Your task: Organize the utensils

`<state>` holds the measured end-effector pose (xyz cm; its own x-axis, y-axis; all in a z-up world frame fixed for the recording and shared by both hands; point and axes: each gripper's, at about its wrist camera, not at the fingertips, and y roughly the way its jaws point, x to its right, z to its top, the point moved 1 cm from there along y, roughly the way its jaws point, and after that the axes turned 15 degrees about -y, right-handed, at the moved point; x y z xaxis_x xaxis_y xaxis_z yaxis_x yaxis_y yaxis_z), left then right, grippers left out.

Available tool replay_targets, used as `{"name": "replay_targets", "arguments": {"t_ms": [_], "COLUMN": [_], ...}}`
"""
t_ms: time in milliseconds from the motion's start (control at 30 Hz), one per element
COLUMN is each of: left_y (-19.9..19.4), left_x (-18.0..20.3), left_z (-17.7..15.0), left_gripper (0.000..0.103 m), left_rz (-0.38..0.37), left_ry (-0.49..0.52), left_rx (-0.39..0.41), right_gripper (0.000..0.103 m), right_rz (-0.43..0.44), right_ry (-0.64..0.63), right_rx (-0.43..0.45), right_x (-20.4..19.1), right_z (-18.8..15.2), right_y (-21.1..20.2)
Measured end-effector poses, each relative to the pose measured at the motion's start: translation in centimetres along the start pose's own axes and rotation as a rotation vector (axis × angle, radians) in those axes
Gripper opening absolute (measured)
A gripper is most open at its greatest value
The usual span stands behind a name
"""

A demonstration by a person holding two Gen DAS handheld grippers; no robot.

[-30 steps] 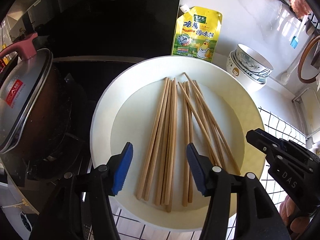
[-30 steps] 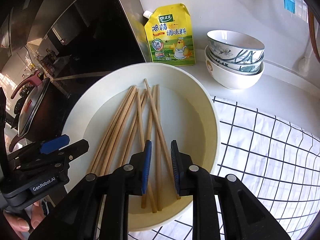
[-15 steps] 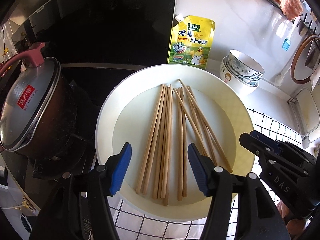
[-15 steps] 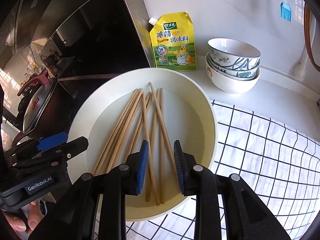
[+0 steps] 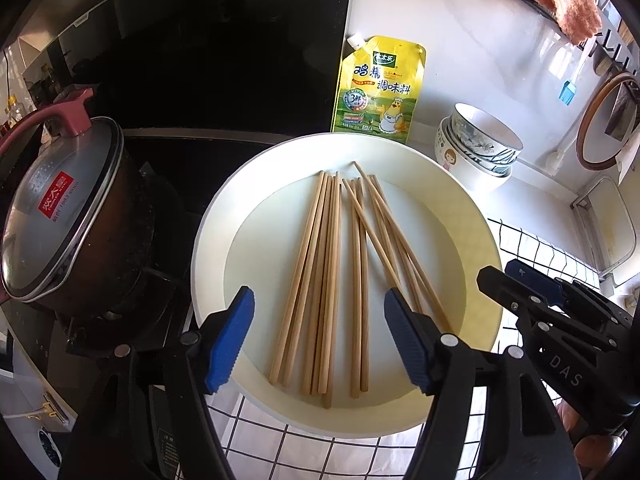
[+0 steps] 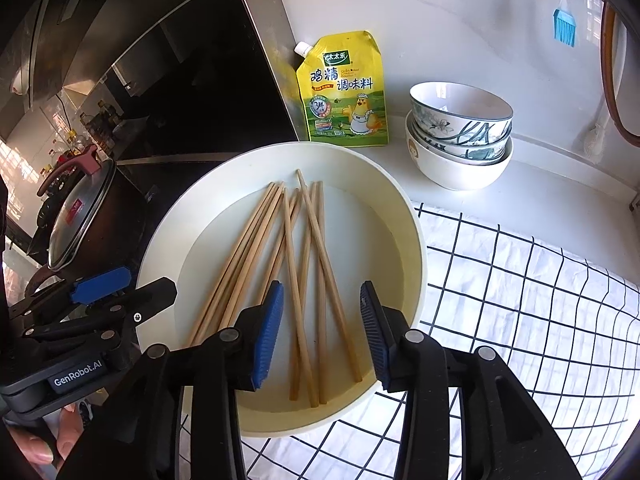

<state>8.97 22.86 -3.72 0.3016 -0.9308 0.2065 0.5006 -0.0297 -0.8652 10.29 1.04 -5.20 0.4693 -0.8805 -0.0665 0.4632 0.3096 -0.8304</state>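
Note:
Several wooden chopsticks (image 5: 332, 280) lie loose in a wide cream round basin (image 5: 476, 248); they also show in the right wrist view (image 6: 304, 280), in the same basin (image 6: 404, 216). My left gripper (image 5: 320, 340) is open and empty, held over the near ends of the chopsticks. My right gripper (image 6: 322, 332) is open and empty, above the basin's near right part. Each gripper shows in the other's view: the right one (image 5: 516, 280), the left one (image 6: 120, 292).
A lidded dark pot (image 5: 60, 216) sits on the stove at left. A yellow seasoning pouch (image 5: 380, 88) leans on the wall behind the basin. Stacked bowls (image 5: 476, 148) stand at back right. A white checked cloth (image 6: 520, 300) covers the counter at right.
Both grippers have pulled back and up from the basin. The right gripper's jaws, nearly shut around the chopstick ends before, have opened wide. The chopsticks lie as before.

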Motion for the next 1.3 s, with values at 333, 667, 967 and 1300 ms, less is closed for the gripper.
{"name": "replay_targets", "arguments": {"t_ms": [333, 667, 967, 1300], "left_y": [-0.5, -1.0, -1.1, -1.7], "left_x": [-0.6, -0.8, -0.8, -0.7], "left_z": [0.3, 0.5, 0.6, 0.7], "left_gripper": [0.082, 0.088, 0.094, 0.094], "left_rz": [0.001, 0.009, 0.022, 0.044], "left_ry": [-0.021, -0.021, -0.027, -0.017], "left_rx": [0.016, 0.024, 0.022, 0.046], "right_gripper": [0.052, 0.063, 0.063, 0.063], "right_rz": [-0.035, -0.058, -0.075, -0.093], "right_ry": [0.009, 0.009, -0.001, -0.016], "right_rx": [0.011, 0.01, 0.005, 0.003], "right_x": [0.4, 0.5, 0.3, 0.1], "right_z": [-0.1, -0.2, -0.3, -0.5], "right_y": [-0.7, -1.1, -1.2, -1.5]}}
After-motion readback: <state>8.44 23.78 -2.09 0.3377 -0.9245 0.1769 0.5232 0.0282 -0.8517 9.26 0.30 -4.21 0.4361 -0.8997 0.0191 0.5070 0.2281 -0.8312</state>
